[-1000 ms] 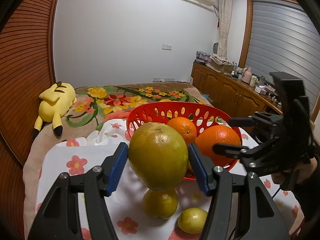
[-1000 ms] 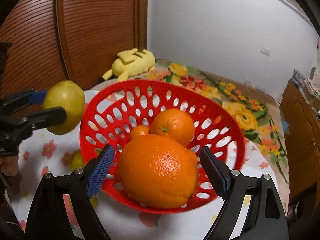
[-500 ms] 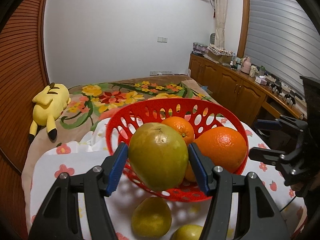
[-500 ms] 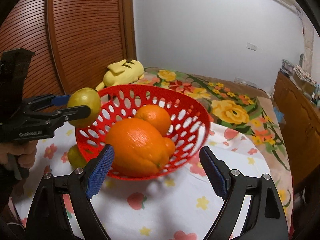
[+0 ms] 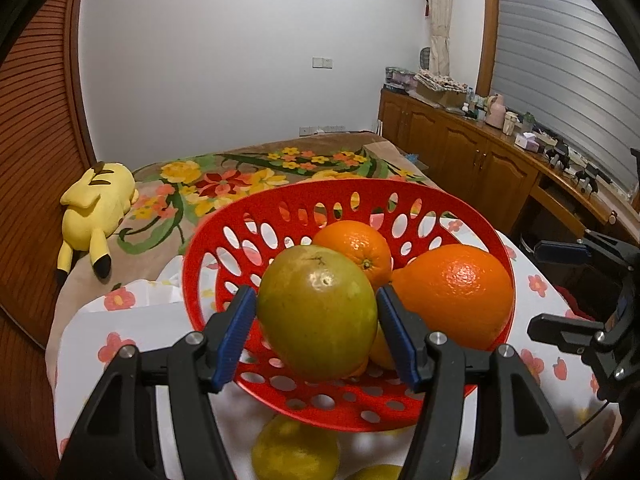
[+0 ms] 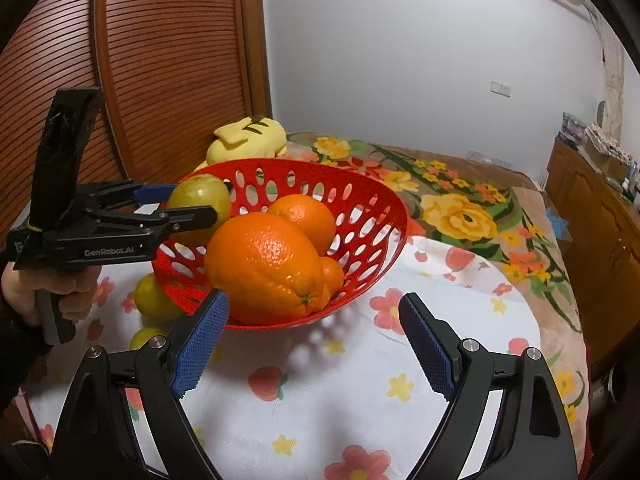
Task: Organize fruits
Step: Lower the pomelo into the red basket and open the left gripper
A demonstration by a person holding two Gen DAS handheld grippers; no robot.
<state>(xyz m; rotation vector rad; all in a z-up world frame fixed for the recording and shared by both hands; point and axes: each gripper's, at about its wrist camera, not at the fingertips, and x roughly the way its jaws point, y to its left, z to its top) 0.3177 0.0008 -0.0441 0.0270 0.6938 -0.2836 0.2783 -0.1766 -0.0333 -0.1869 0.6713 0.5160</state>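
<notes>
My left gripper (image 5: 316,300) is shut on a large yellow-green fruit (image 5: 316,316), held just above the near rim of the red perforated basket (image 5: 340,192). The right wrist view shows that fruit (image 6: 200,208) at the basket's (image 6: 372,196) left rim. In the basket lie a big orange (image 5: 452,296), a smaller orange (image 5: 356,248) and a tiny one (image 6: 334,274). My right gripper (image 6: 314,308) stands open and empty, just short of the basket. Two yellow-green fruits (image 6: 152,300) (image 6: 142,336) rest on the cloth below the basket's left side.
The basket stands on a white flowered tablecloth (image 6: 320,400). Behind it lies a floral bedspread with a yellow plush toy (image 5: 96,212). Wooden cabinets (image 5: 480,160) run along the right, a slatted wooden wall (image 6: 160,60) along the left. A hand (image 6: 60,292) holds the left gripper.
The left gripper carried the yellow-green fruit forward from above the loose fruits to over the basket's rim. The right gripper drew back from the big orange, which stays in the basket.
</notes>
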